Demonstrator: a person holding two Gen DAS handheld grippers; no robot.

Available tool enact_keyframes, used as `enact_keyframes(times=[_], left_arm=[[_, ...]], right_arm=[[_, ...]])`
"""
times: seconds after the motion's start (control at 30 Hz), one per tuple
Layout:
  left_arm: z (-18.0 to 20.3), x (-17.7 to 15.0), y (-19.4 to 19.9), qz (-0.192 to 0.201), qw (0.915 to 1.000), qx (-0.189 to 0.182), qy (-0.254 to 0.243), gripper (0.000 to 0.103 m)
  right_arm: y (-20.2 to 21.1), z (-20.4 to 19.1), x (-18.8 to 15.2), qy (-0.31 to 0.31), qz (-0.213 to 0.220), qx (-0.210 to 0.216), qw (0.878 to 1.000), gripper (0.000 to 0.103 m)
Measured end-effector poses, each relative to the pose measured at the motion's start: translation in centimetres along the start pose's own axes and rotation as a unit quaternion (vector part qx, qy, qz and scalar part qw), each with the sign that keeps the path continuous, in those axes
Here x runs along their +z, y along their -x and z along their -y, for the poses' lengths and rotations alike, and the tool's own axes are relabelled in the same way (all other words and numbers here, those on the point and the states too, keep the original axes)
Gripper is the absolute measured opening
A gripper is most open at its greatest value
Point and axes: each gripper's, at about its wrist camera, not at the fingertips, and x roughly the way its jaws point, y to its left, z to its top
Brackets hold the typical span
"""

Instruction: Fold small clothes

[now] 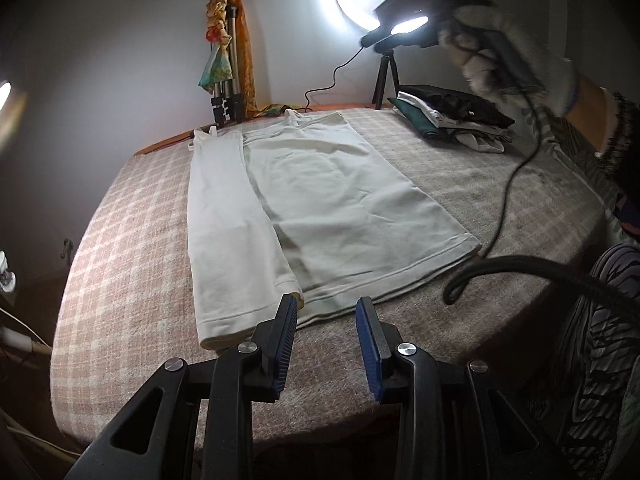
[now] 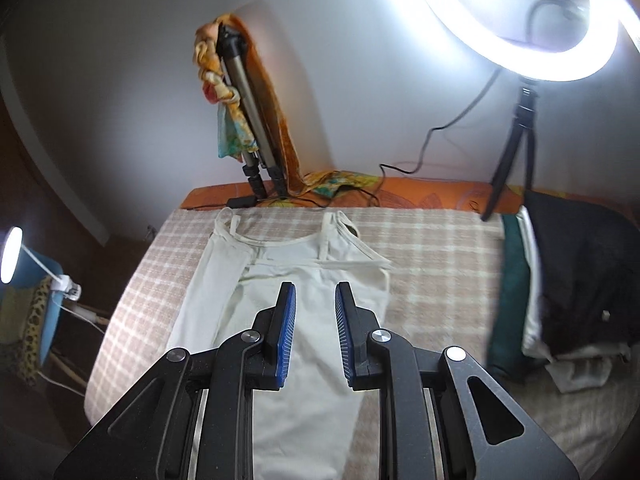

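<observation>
Left wrist view: a white camisole top (image 1: 316, 208) lies flat on a bed covered with a pink-and-white checked blanket (image 1: 120, 280), its left side already folded inward in a long strip and its straps pointing toward the far wall. The left gripper (image 1: 326, 312) hangs just above the hem at the near edge of the garment, its blue-padded jaws standing partly apart with nothing between them. At upper right a gloved hand (image 1: 500, 56) carries the right gripper, seen from behind against the glare, with a black cable (image 1: 516, 176) trailing from it across the blanket. Right wrist view: the right gripper (image 2: 316, 300) is poised over the middle of the top, well clear of the fabric, its jaws a narrow gap apart and empty. A stack of folded clothes (image 2: 560, 280), dark on top with green and white layers beneath, sits at the right edge of the bed. A lit ring light (image 2: 520, 52) on a small black tripod stands behind the stack, and a folded silver tripod (image 2: 248, 112) draped with an orange scarf leans against the wall beyond the straps.
</observation>
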Motion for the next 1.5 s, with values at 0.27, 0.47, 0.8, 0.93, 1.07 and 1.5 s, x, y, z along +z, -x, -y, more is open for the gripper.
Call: enact_keyframes(times=[0.27, 0.47, 0.8, 0.93, 1.07, 1.5], left_arm=[[1.7, 1.1, -0.5, 0.023, 0.9996, 0.001, -0.013, 0.031], [5.7, 2.1, -2.4, 0.035, 0.9982, -0.02, -0.045, 0.033], [11.0, 2.9, -8.8, 0.02, 0.9973, -0.046, -0.053, 0.034], [12.0, 2.8, -9.7, 0.015, 0.9961, -0.067, -0.056, 0.039], [12.6, 2.9, -10.0, 0.014, 0.9949, -0.085, -0.052, 0.045], [12.9, 4.1, -11.5, 0.002, 0.9976, -0.065, -0.021, 0.014]], right_arm=[[6.4, 3.7, -7.0, -0.006, -0.005, -0.001, 1.0, 0.027], [4.6, 5.2, -11.2, -0.005, -0.039, -0.021, 0.999, 0.027], [-2.1, 5.6, -13.1, 0.008, -0.077, -0.018, 0.997, 0.027], [-4.5, 6.0, -12.6, 0.012, -0.081, -0.022, 0.996, 0.027], [-6.3, 7.3, -11.1, -0.02, -0.076, -0.003, 0.997, 0.028], [-12.1, 10.7, -5.9, -0.115, -0.051, 0.065, 0.99, 0.036]])
